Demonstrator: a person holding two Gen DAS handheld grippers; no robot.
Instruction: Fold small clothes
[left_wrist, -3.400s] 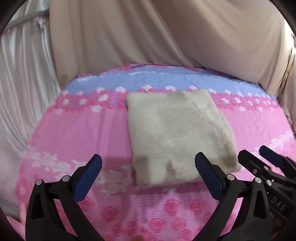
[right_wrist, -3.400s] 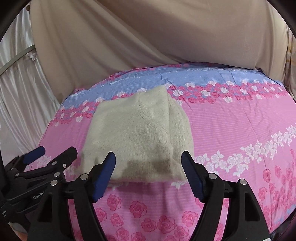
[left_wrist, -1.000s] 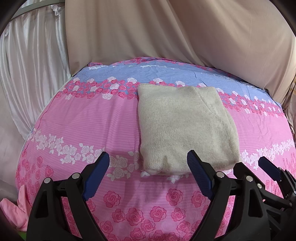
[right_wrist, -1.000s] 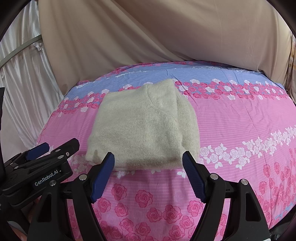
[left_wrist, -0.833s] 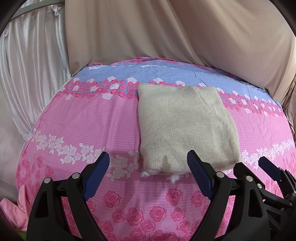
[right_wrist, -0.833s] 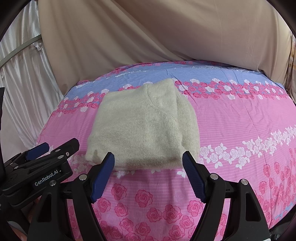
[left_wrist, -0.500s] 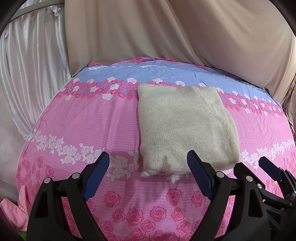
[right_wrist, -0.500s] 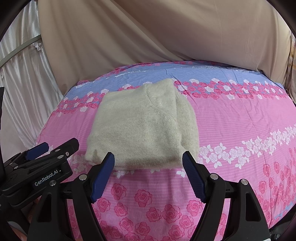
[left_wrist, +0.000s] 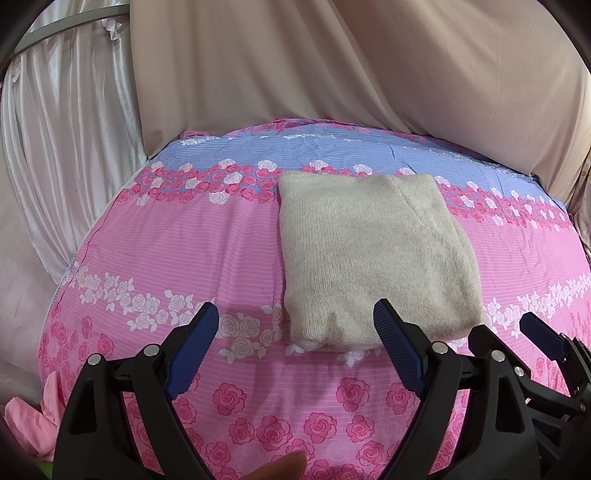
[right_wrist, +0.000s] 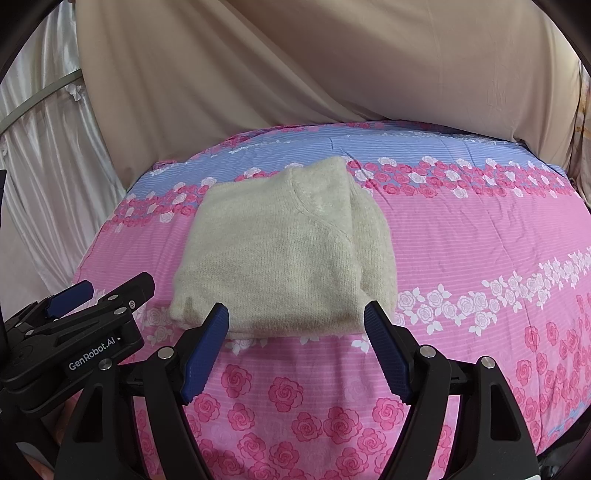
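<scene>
Sweater: one cream knit sweater (left_wrist: 373, 258), folded into a thick, almost square pad.
Where it is: on the bed (left_wrist: 177, 243), in the middle from side to side and a bit toward the far edge. Its far edge touches the row of roses next to the blue stripe. Its near edge is just in front of both tongs.
How it will handle: I think it is soft, fuzzy and light. It will bend and sag if lifted by one corner, and the layers could slide open. It will not break. The wool looks grippy, not slippery.
Where to hold: the near edge looks like a rounded fold with thick layers. A pinch at each near corner, one per tongs, should keep the layers together.
Left tongs (left_wrist: 295, 339): spread wide, holding nothing, above the bed near the sweater's near left corner.
Right tongs (right_wrist: 295, 338): spread wide, holding nothing, lined up with the near edge and not touching it.
How far along: the sweater looks fully folded.
Count: one sweater, two tongs, one bed.
Other things: a bit of pink cloth (left_wrist: 29, 424) at the near left edge of the bed, and curtains (left_wrist: 332, 66) behind.
</scene>
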